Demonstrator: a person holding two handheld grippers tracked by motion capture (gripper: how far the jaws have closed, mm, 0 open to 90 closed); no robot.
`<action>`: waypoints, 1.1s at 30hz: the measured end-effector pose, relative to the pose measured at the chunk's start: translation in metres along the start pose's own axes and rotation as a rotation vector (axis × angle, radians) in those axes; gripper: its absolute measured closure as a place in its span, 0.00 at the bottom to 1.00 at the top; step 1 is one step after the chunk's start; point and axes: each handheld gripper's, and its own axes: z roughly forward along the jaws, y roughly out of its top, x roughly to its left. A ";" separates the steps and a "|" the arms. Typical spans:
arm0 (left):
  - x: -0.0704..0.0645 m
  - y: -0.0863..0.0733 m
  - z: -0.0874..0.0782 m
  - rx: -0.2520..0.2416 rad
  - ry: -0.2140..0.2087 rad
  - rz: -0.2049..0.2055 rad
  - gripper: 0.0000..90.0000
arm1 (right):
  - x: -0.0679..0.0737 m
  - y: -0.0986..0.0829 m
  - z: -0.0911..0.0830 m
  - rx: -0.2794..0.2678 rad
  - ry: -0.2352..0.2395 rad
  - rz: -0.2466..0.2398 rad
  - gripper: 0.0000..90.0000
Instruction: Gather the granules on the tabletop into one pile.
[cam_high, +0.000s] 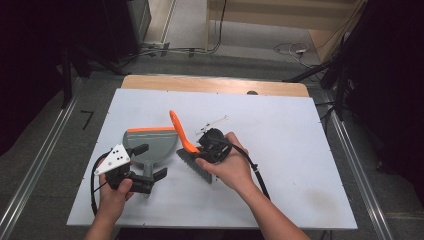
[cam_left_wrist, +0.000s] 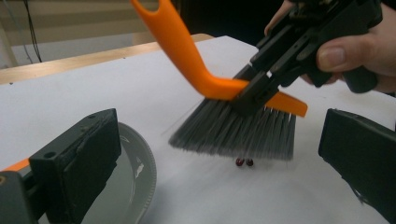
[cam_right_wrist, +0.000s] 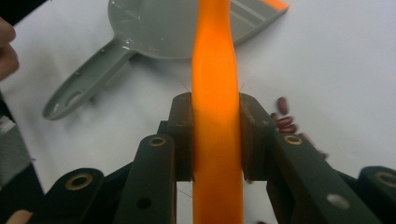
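Note:
My right gripper (cam_high: 202, 148) is shut on the orange handle (cam_right_wrist: 217, 56) of a hand brush (cam_high: 179, 131). The brush's grey bristles (cam_left_wrist: 238, 133) touch the white board. Small dark red beans (cam_left_wrist: 244, 162) lie at the bristle tips, and several more (cam_right_wrist: 284, 122) lie beside the right jaw. A grey dustpan (cam_high: 150, 142) with an orange lip lies flat to the left of the brush. My left gripper (cam_high: 152, 161) stands open over the dustpan's handle (cam_right_wrist: 79, 88), its jaws wide apart and touching nothing. The dustpan's rim (cam_left_wrist: 147, 182) sits by the left jaw.
The white board (cam_high: 290, 150) lies on a wooden table (cam_high: 215, 84) and has bare room at the right and back. A small thin white object (cam_high: 212, 122) lies behind the right gripper. Metal rails and cables run along the floor around the table.

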 end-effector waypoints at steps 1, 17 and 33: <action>0.000 0.000 0.000 0.000 0.001 0.001 0.00 | 0.000 -0.002 0.004 0.006 0.013 0.010 0.77; -0.001 -0.001 0.002 0.008 -0.003 0.005 0.00 | -0.040 -0.010 0.018 0.006 -0.018 0.072 0.77; -0.003 -0.001 0.004 0.013 -0.011 0.007 0.00 | -0.072 -0.023 0.007 -0.025 -0.055 0.190 0.76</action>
